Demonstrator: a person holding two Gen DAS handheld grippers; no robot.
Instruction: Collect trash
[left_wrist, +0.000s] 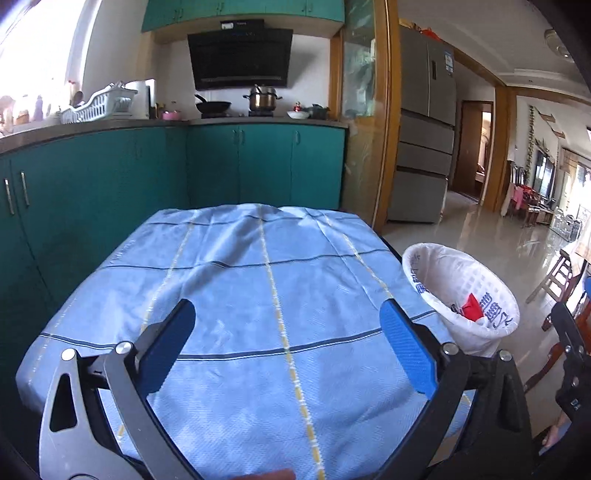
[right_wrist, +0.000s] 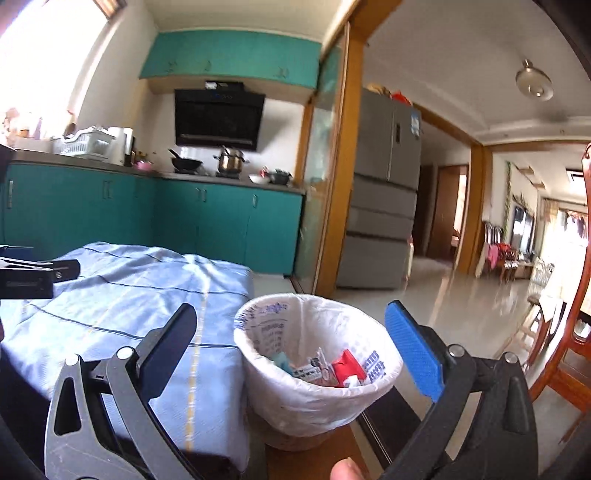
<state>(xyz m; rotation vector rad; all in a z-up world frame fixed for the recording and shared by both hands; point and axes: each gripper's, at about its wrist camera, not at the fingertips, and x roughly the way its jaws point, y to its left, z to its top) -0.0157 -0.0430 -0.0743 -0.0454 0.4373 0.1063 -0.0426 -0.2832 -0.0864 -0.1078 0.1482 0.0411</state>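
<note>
A small bin (right_wrist: 317, 384) lined with a white printed plastic bag stands just right of the table. It holds a red carton (right_wrist: 347, 367) and other wrappers (right_wrist: 310, 371). It also shows in the left wrist view (left_wrist: 461, 295) with the red carton (left_wrist: 472, 310) inside. My right gripper (right_wrist: 291, 328) is open and empty, held just above and in front of the bin. My left gripper (left_wrist: 288, 325) is open and empty above the table's light blue checked cloth (left_wrist: 258, 295). No trash shows on the cloth.
Teal kitchen cabinets (left_wrist: 110, 177) with a counter, wok and pot stand behind the table. A grey fridge (left_wrist: 424, 129) and a wooden door frame (left_wrist: 388, 110) are at right. Wooden chairs (right_wrist: 569, 332) stand at the far right on the shiny tile floor.
</note>
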